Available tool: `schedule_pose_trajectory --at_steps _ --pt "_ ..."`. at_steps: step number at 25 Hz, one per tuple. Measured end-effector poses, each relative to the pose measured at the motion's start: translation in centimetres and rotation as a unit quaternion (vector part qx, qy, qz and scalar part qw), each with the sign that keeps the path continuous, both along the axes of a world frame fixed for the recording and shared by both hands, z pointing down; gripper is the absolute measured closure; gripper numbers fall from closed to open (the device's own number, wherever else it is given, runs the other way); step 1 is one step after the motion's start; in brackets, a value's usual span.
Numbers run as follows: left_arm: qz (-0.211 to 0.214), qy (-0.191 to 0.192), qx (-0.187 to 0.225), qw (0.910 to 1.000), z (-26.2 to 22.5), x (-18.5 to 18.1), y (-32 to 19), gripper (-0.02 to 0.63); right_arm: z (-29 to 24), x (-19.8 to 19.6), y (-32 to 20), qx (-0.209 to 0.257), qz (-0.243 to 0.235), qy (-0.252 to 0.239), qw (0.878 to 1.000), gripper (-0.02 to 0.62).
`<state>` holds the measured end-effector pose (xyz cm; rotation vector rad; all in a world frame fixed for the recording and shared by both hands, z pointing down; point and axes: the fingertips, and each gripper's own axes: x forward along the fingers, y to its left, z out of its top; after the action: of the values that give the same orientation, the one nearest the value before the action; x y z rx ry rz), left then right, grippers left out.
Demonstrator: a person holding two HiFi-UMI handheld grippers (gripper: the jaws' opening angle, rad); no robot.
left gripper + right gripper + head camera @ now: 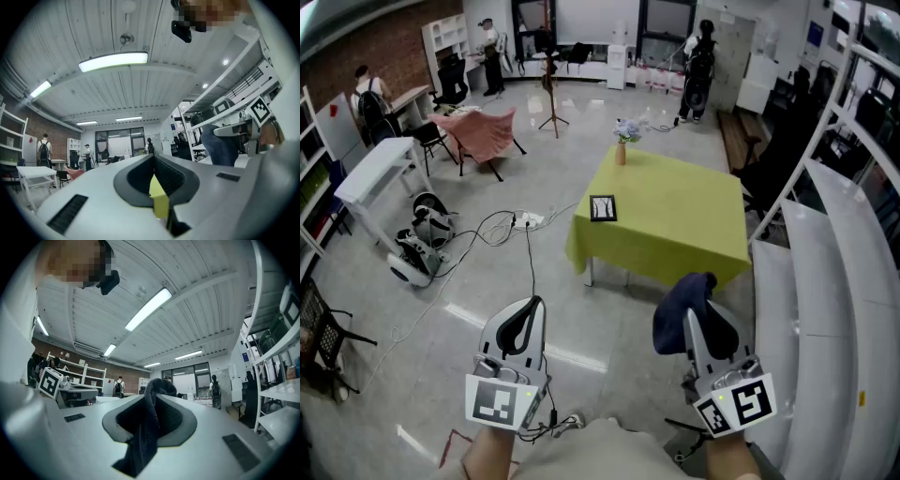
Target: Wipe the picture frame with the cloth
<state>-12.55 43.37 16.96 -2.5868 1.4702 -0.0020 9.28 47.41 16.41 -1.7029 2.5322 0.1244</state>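
Green table point(675, 220) stood well ahead; frame point(603, 208) lay flat near its left edge, roughly between both grippers' lines. Cloth point(678, 302) sat clenched in right gripper point(701, 323); left gripper point(528, 314) closed, empty.

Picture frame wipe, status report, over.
Left gripper shut, empty. Right gripper shut on dark blue cloth. Black picture frame flat on yellow-green table ahead, untouched. Black cable trails on floor left of table.
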Motion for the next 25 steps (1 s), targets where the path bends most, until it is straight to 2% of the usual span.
schedule_pose_trajectory --at_steps 4,8,11,18,22,25 --pt "0.0 -0.006 0.016 0.9998 -1.0 1.3 -0.1 0.598 0.1 1.2 0.0 0.001 0.002 -0.013 1.0 0.523" --pt "-0.003 -0.012 -0.002 0.9999 0.0 2.1 0.4 0.598 0.3 2.2 0.0 -0.002 -0.004 -0.022 1.0 0.523" --pt "-0.012 -0.02 -0.005 0.9997 -0.3 3.0 0.3 0.598 0.5 2.9 0.1 -0.005 -0.01 -0.024 1.0 0.523" --pt "-0.002 -0.03 0.008 0.9995 0.2 6.4 0.8 0.598 1.6 4.9 0.5 -0.008 -0.026 -0.022 0.999 0.523" --pt "-0.001 -0.025 -0.016 0.9996 1.8 7.1 0.8 0.598 2.3 5.7 0.1 -0.016 -0.03 -0.023 0.999 0.523" --pt "-0.001 -0.026 -0.014 0.9995 2.2 7.6 0.0 0.598 2.9 6.4 -0.7 -0.015 -0.023 -0.017 0.999 0.523"
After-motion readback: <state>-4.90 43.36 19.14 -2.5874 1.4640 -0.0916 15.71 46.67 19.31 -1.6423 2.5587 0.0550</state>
